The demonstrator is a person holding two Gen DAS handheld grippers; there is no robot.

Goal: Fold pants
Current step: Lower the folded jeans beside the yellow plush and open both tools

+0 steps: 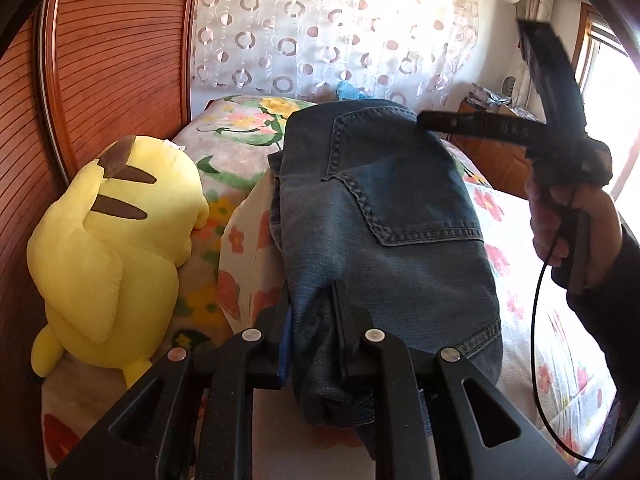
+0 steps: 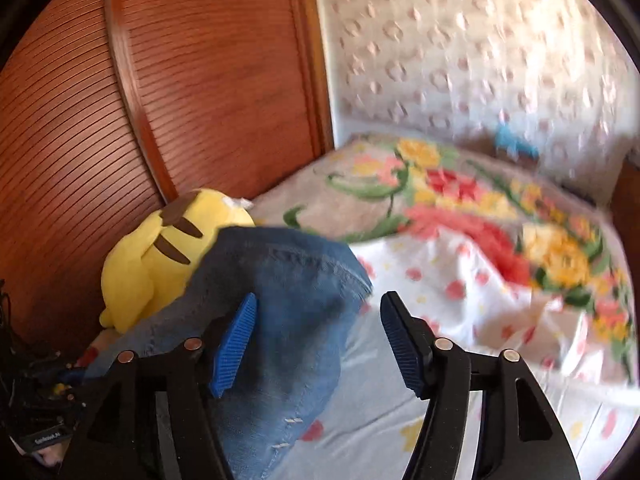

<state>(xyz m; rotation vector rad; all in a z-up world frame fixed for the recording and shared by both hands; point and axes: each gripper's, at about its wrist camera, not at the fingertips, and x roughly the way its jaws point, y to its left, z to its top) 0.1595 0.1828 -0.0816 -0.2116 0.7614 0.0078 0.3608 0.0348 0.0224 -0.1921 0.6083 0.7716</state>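
The blue jeans (image 1: 384, 216) lie folded into a thick bundle on the bed, back pocket up. My left gripper (image 1: 312, 320) is shut on the near end of the jeans, with denim bunched between its fingers. My right gripper (image 2: 320, 340) is open and holds nothing; the jeans (image 2: 288, 292) lie under and beyond its left blue pad (image 2: 234, 348), not between closed jaws. In the left wrist view the right gripper (image 1: 472, 80) is held in a hand above the far right side of the jeans.
A yellow plush toy (image 1: 108, 240) lies left of the jeans against a wooden slatted panel (image 1: 100, 60). A floral blanket (image 2: 460, 200) and a flowered white sheet (image 2: 460, 320) cover the bed. A patterned curtain (image 1: 320, 28) hangs behind.
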